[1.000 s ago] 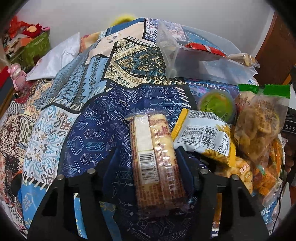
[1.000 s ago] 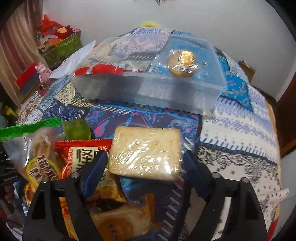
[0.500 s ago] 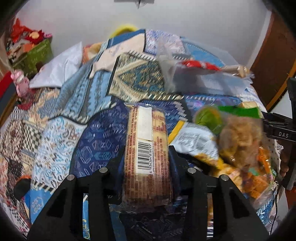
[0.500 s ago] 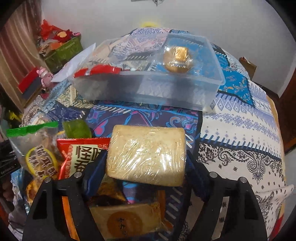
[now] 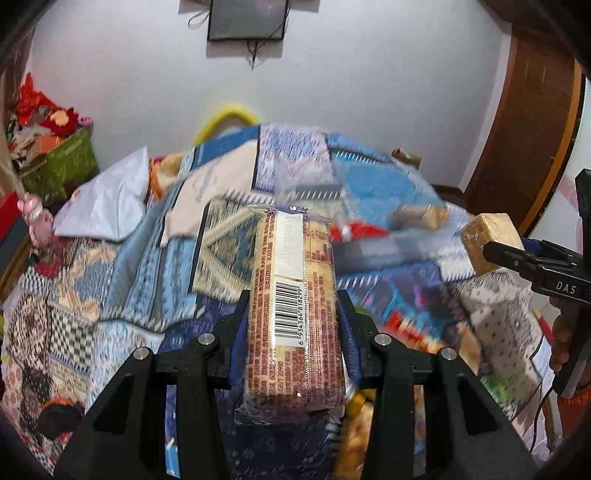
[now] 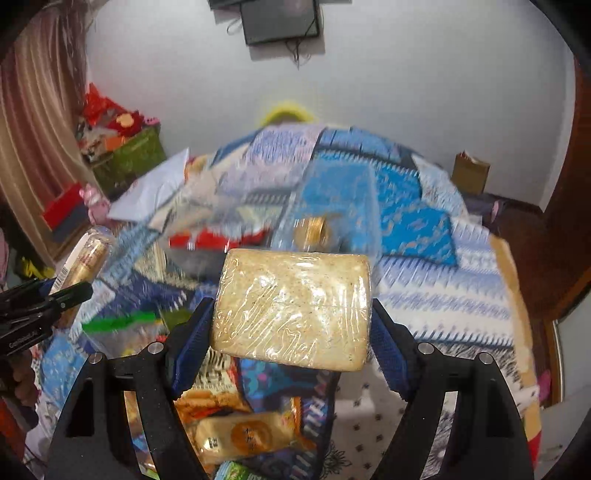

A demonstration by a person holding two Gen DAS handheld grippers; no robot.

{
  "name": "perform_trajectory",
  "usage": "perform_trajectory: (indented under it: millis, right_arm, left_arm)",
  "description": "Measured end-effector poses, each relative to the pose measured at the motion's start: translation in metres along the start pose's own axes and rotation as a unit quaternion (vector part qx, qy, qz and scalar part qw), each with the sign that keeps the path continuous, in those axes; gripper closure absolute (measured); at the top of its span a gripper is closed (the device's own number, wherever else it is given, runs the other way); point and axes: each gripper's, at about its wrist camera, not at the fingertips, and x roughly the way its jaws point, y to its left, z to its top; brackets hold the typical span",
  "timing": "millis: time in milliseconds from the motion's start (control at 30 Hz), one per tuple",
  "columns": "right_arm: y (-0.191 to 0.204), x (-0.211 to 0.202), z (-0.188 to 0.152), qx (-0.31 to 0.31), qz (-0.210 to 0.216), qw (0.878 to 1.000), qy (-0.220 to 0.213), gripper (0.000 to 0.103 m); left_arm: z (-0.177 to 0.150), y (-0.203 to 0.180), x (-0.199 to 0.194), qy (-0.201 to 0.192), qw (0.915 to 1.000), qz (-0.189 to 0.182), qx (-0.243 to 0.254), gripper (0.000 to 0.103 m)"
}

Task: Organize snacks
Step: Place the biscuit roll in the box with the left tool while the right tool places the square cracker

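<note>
Left gripper (image 5: 291,325) clamped on a long biscuit pack (image 5: 292,295), barcode side up, held lengthwise btwn the blue pads and lifted clear of the bed. Right gripper (image 6: 291,325) likewise closed, on a pale cake block (image 6: 291,306) in cling-type wrap, gripped across its short ends, also in the air. Each tool shows in the other's view: the right one w/ its block (image 5: 487,236) at the left cam's far right edge, the left one w/ its pack (image 6: 83,258) at the right cam's left edge.

Ahead of both, on the patterned quilt (image 6: 424,221), sits the clear plastic bin (image 6: 332,206), heavily motion-blurred. Inside, a round gold-wrapped snack (image 6: 312,230) and a red packet (image 6: 218,236) can be made out; anything more is too smeared to tell.

Below and near the grippers, a loose pile of snacks (image 6: 229,432) lies on the quilt, incl. a flat wrapped cake w/ an orange label and a green-topped bag (image 6: 122,317).

Judgement: job partly done. At least two items appear binned, two more are in hand and prob. headed for the bin, and several pkts in the pile are left to sort. Neither held item is over the bin yet.

Beyond the bed: white pillow (image 5: 107,206), green box (image 5: 59,166) of red clutter, white wall, dark frame (image 5: 247,18), wooden door (image 5: 532,140).
</note>
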Motion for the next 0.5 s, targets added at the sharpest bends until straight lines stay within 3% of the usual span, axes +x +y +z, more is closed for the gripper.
perform_trajectory:
  millis: [267, 500]
  right_arm:
    - [-0.011, -0.011, 0.029, 0.021, 0.002, 0.999, -0.046, 0.026]
    - [-0.017, 0.012, 0.049, 0.031, 0.013, 0.998, -0.048, 0.026]
  left_arm:
    - [0.042, -0.021, 0.014, -0.027, 0.9995, -0.006, 0.018, 0.06]
    - [0.066, -0.032, 0.056, -0.013, 0.9996, -0.001, 0.023, 0.06]
